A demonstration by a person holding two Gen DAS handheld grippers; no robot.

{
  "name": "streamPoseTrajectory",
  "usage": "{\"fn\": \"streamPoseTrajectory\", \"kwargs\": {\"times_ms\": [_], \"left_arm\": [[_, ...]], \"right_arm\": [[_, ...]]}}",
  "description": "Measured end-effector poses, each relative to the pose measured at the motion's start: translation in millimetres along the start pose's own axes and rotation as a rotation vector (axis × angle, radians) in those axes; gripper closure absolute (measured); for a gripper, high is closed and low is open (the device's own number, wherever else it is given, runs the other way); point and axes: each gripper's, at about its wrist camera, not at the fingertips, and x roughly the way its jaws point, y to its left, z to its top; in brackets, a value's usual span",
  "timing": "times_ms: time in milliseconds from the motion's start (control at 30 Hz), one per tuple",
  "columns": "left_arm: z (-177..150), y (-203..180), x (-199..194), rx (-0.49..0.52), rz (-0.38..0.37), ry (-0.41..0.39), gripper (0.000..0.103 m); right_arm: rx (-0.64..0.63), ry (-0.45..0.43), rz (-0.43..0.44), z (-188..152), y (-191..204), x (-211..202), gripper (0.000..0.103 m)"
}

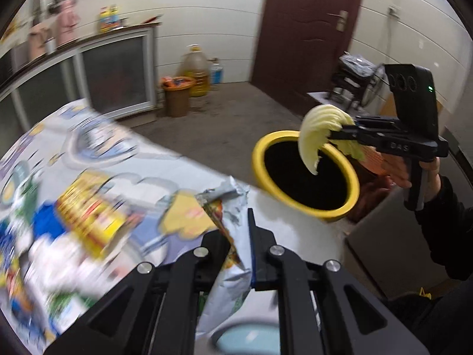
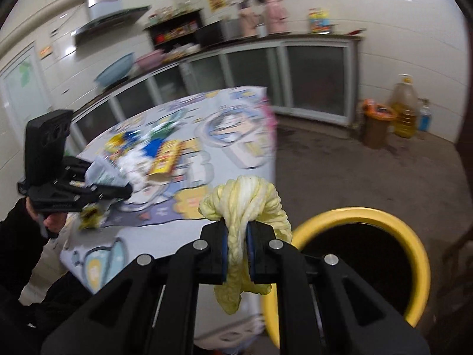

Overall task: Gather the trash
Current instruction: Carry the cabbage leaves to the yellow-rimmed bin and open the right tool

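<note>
My left gripper (image 1: 236,238) is shut on a crumpled silver snack wrapper (image 1: 233,236) above the table's near edge; it also shows in the right wrist view (image 2: 118,190). My right gripper (image 2: 236,247) is shut on a limp pale-yellow cabbage leaf (image 2: 245,207), held beside the rim of a yellow-rimmed trash bin (image 2: 393,222). In the left wrist view the leaf (image 1: 319,130) hangs over the bin's dark opening (image 1: 307,171), held by the right gripper (image 1: 334,134).
The table (image 2: 236,153) has a cartoon-print cloth and carries more trash: a yellow packet (image 2: 165,156), white tissue (image 2: 136,162), blue and green scraps. A brown bin (image 2: 377,127), oil jug (image 2: 405,106) and cabinets (image 2: 310,80) stand by the wall. A brown door (image 1: 307,23) is behind.
</note>
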Motion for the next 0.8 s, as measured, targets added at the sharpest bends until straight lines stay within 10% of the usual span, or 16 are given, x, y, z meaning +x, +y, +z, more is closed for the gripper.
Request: {"fn": "streamPoseTrajectory", "kwargs": {"times_ms": [300, 800], "left_arm": [[60, -54, 80, 0.063, -0.117, 0.024, 0.094], [98, -112, 174, 0.059, -0.238, 0.103, 0.088]], "right_arm": [[0.084, 0.019, -0.182, -23, -70, -8, 0.093], [0.215, 0.087, -0.25, -55, -127, 4, 0.091]]}}
